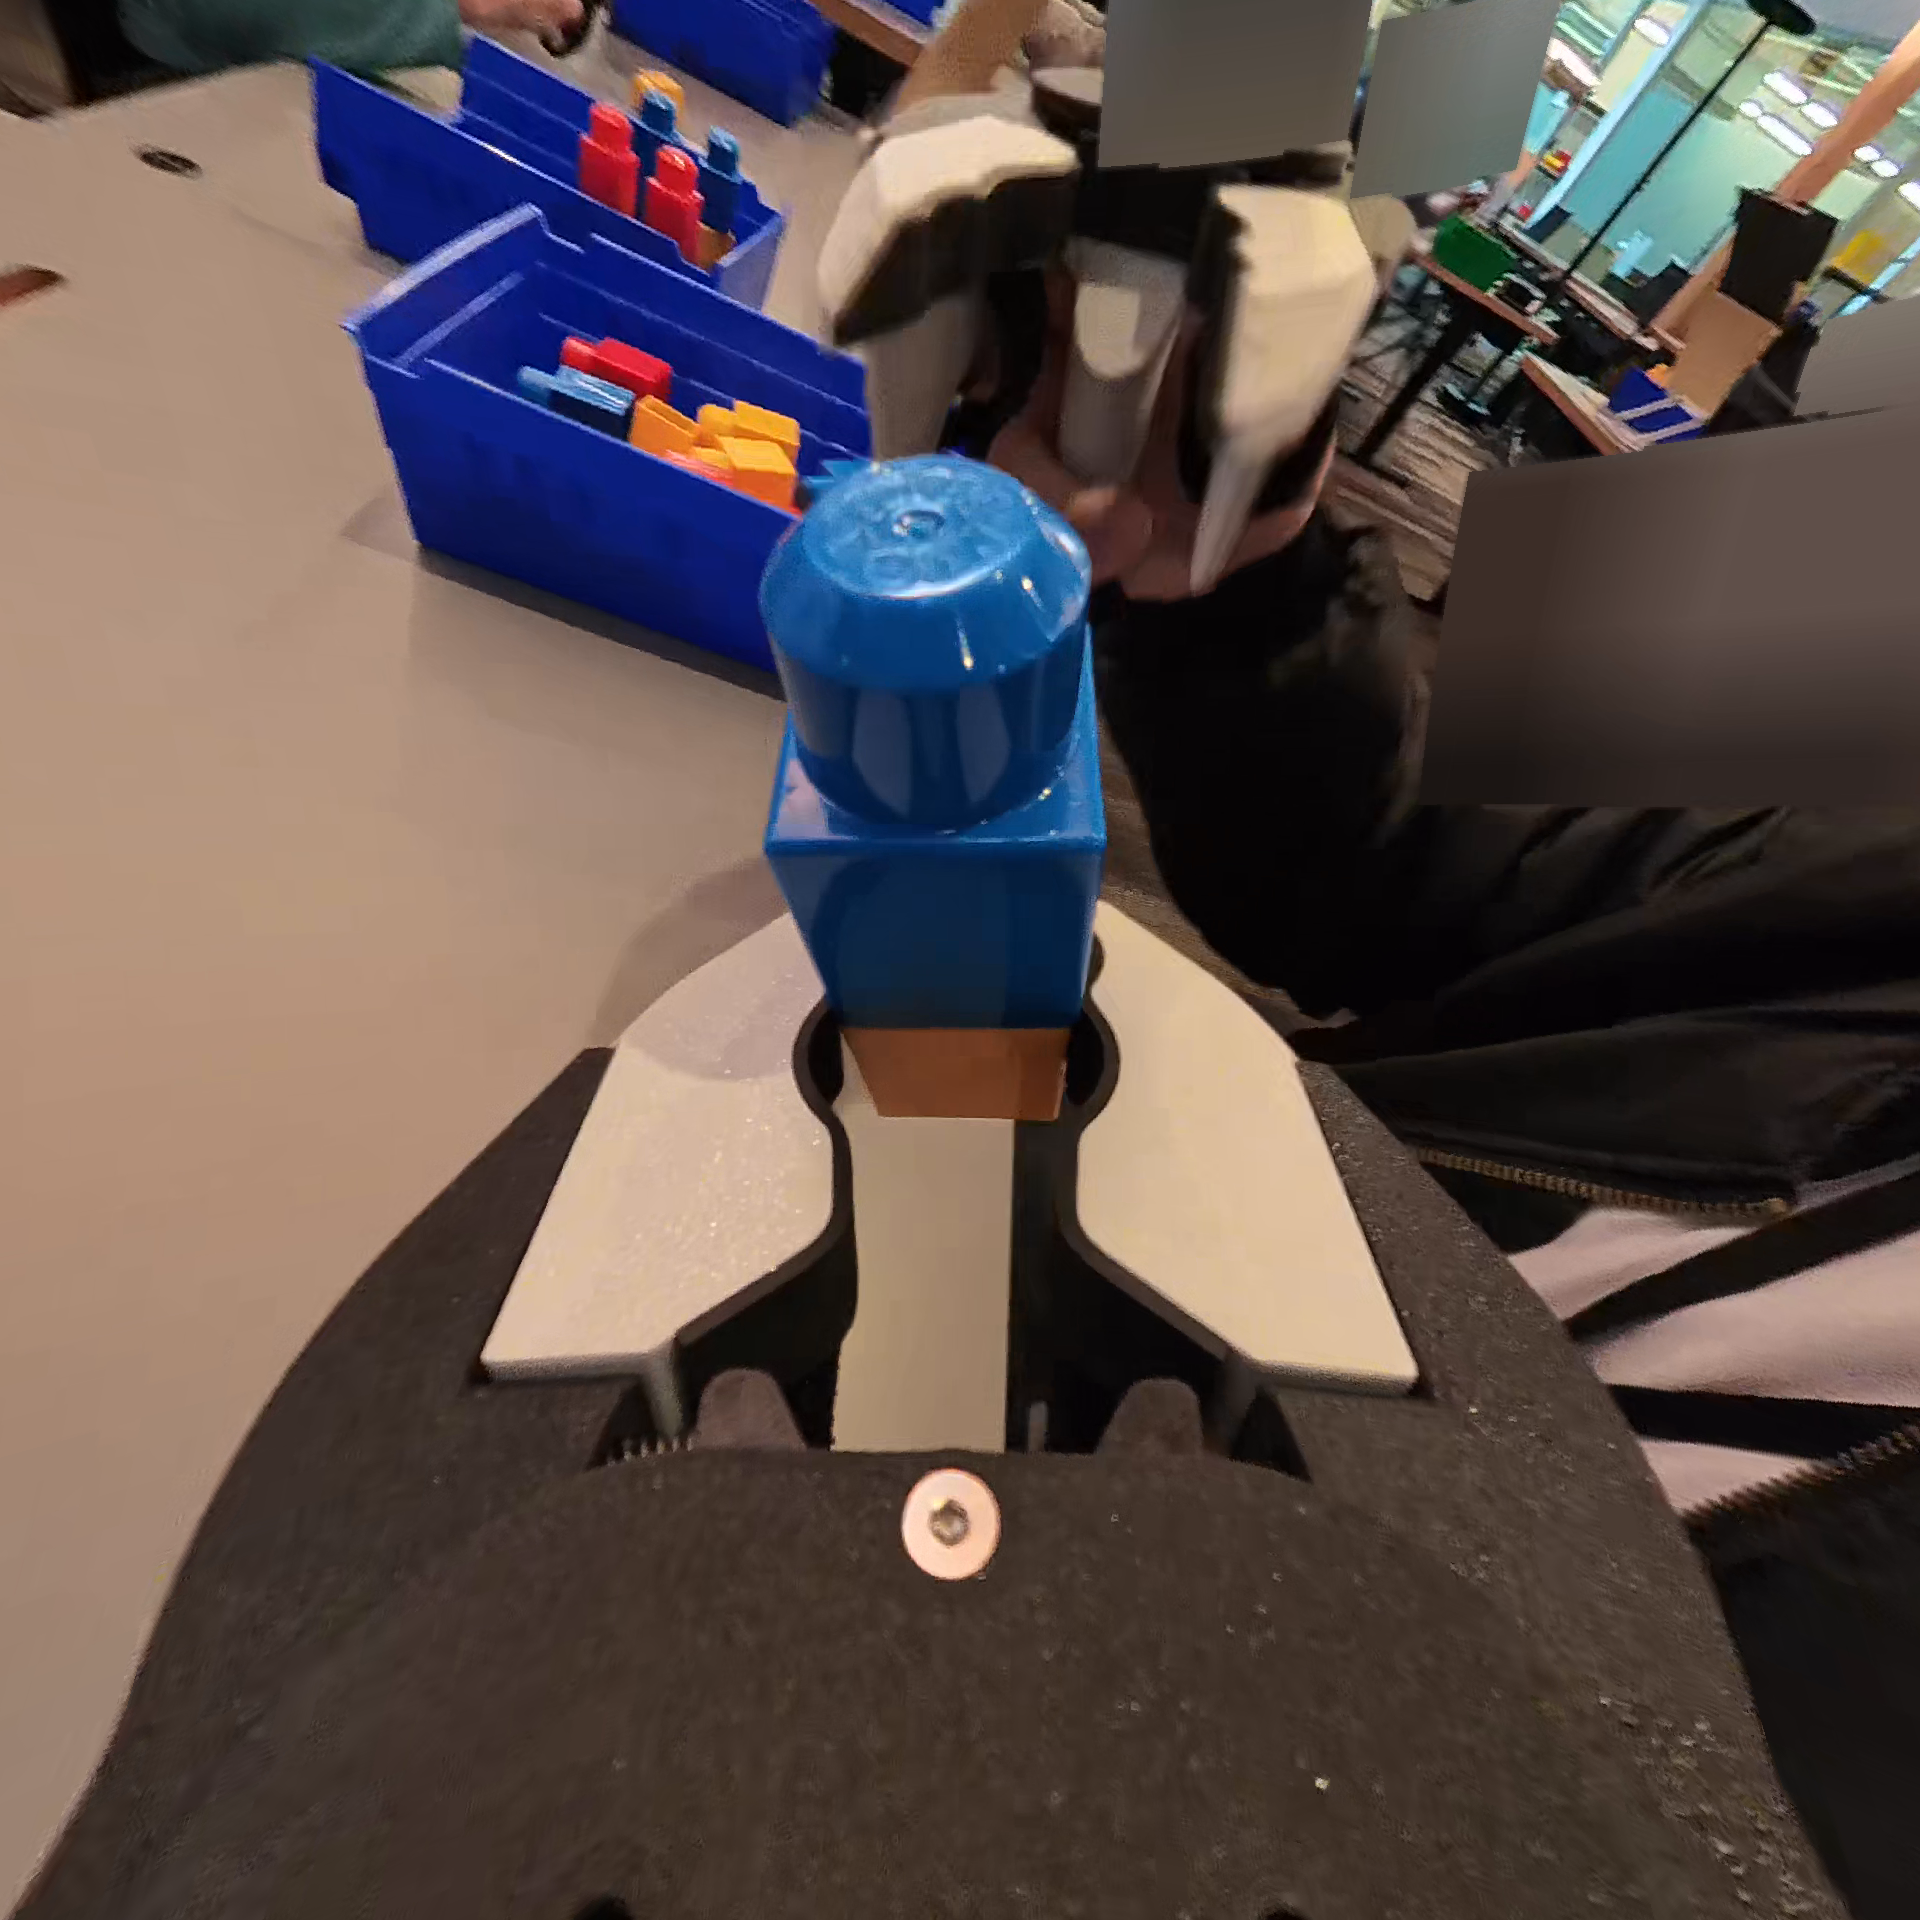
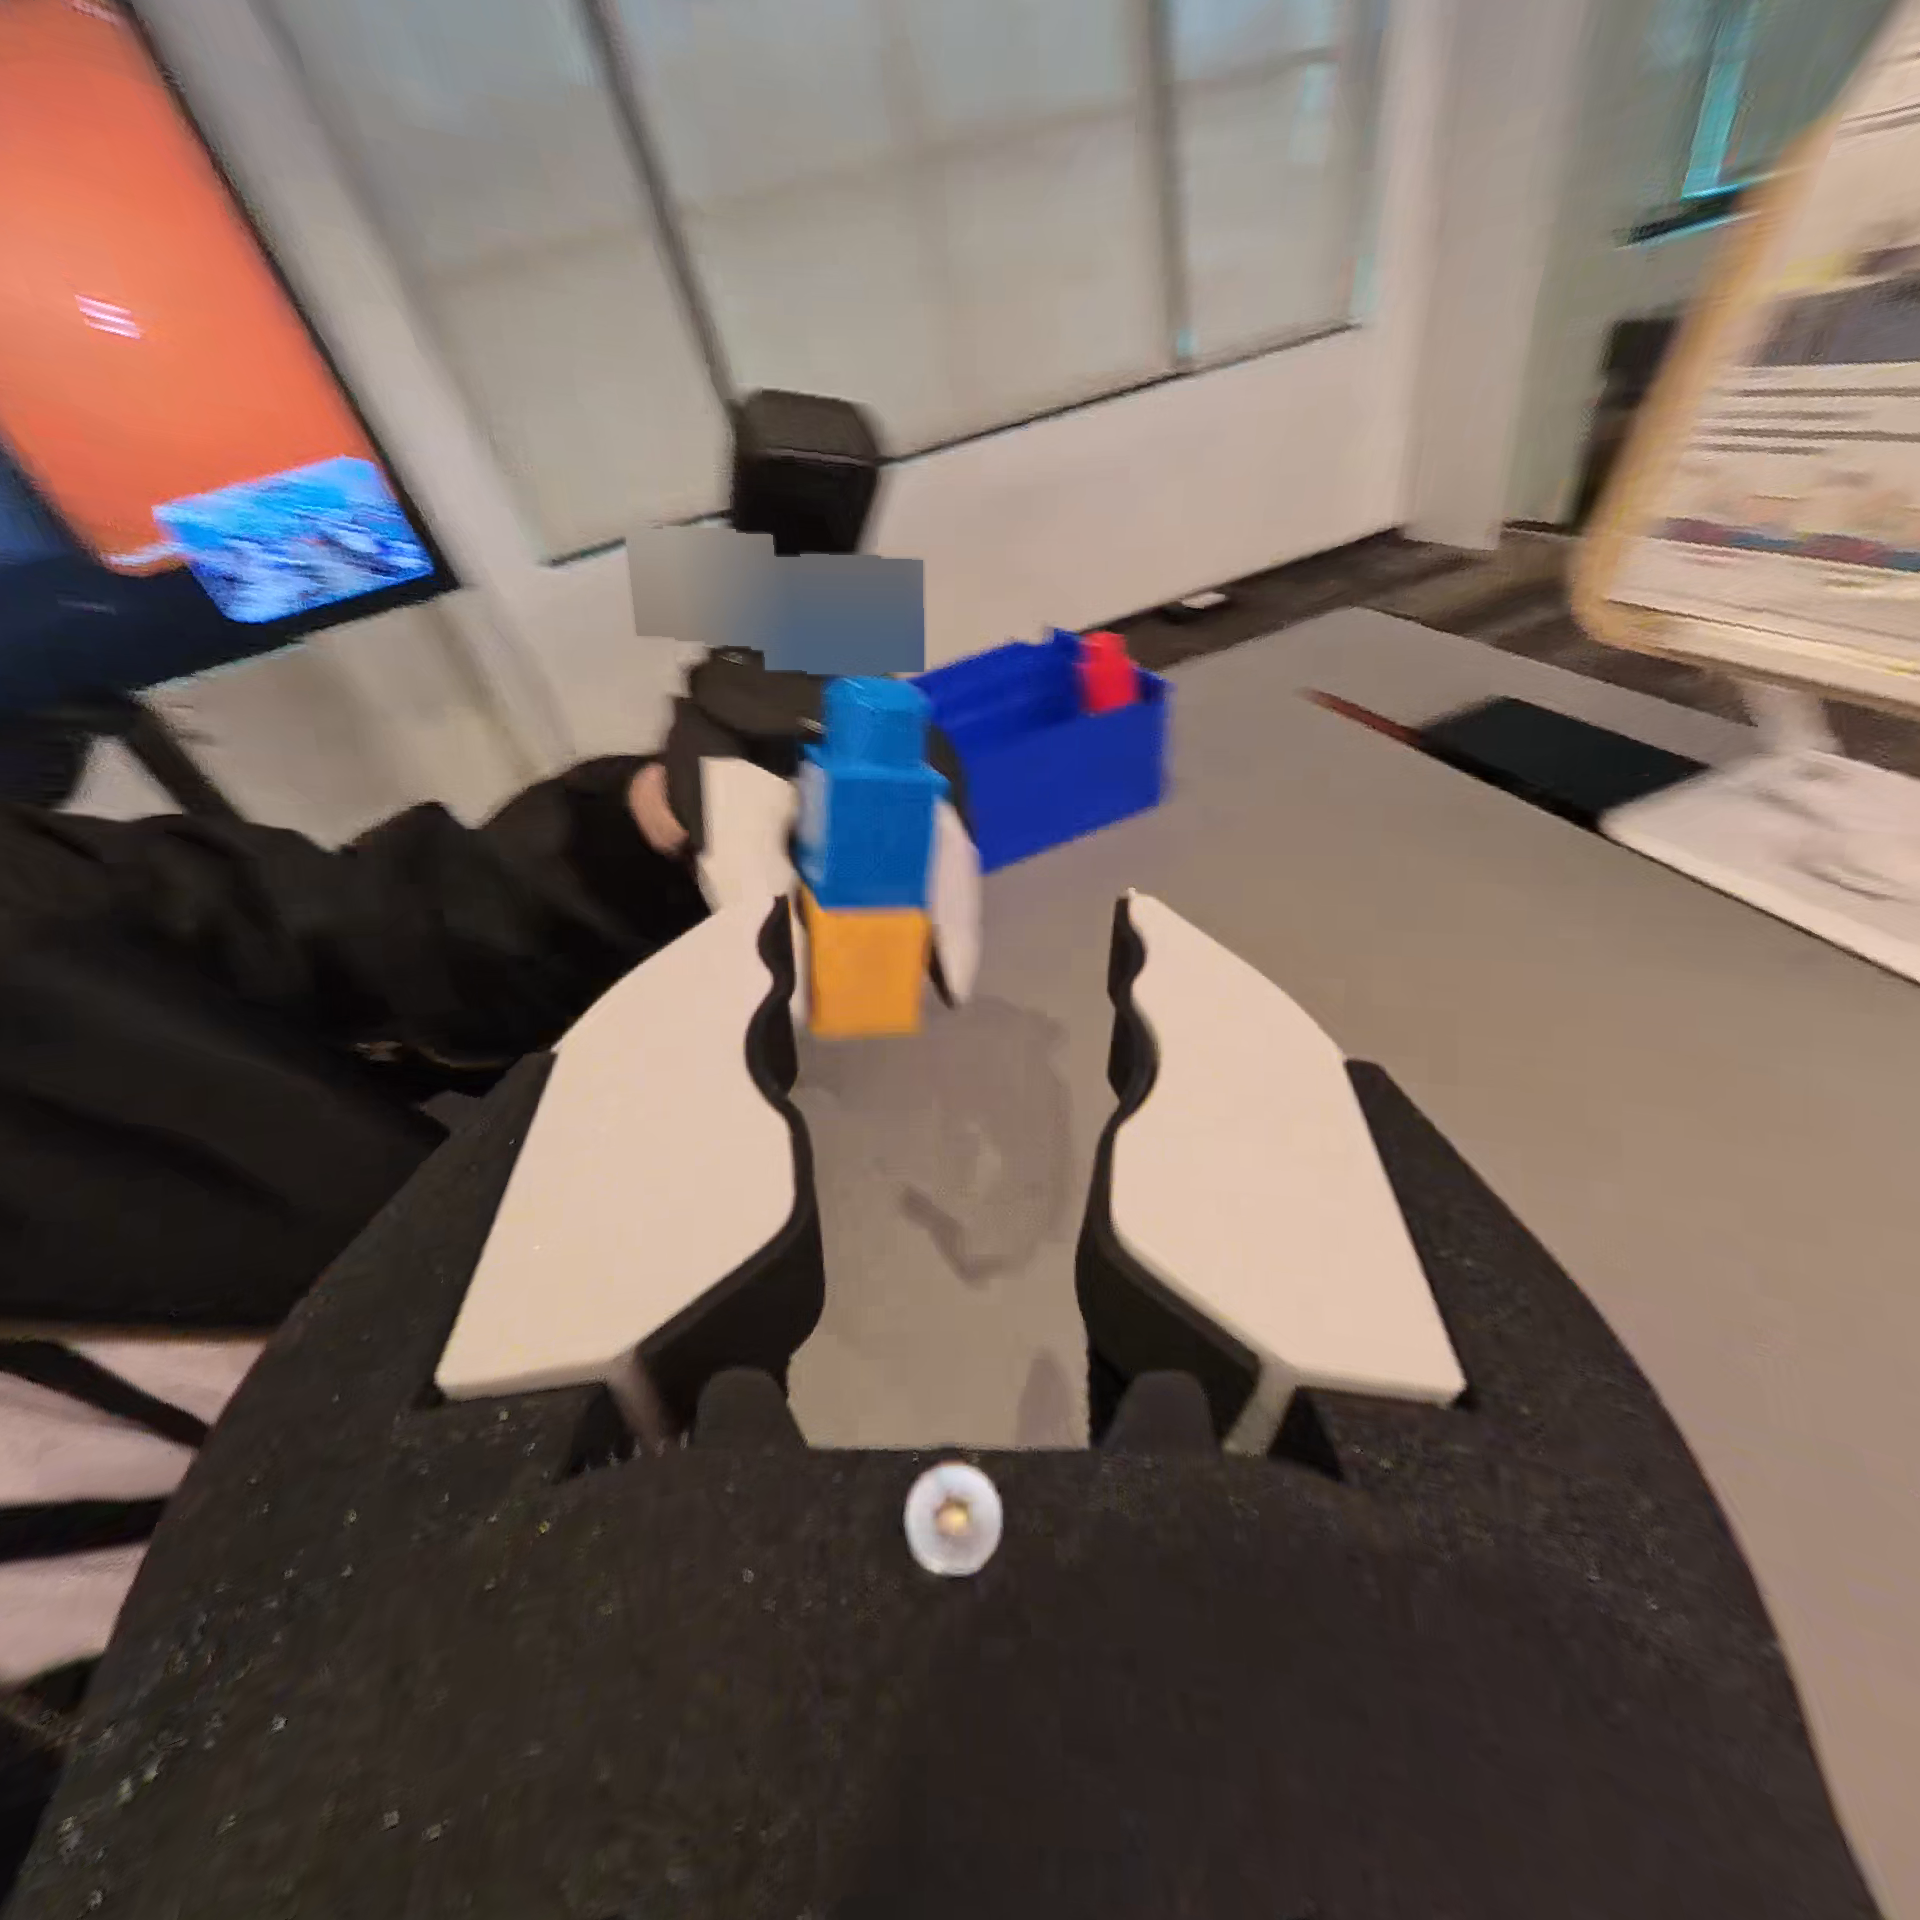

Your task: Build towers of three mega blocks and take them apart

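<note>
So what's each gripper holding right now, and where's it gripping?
Left gripper grips the blue-on-orange plastic block stack around the orange bottom block. Right gripper is open, holding nothing.

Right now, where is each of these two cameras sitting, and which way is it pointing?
Left wrist view: sits on the left gripper, looking along its fingers over the grey table at the blue block stacked on an orange block it grips; blue bins behind; the person's dark sleeve shows.
Right wrist view: sits on the open right gripper, facing the other way toward windows; dark sleeve at left.
Shared: the same two-block stack, one blue bin and each other's gripper.
</note>
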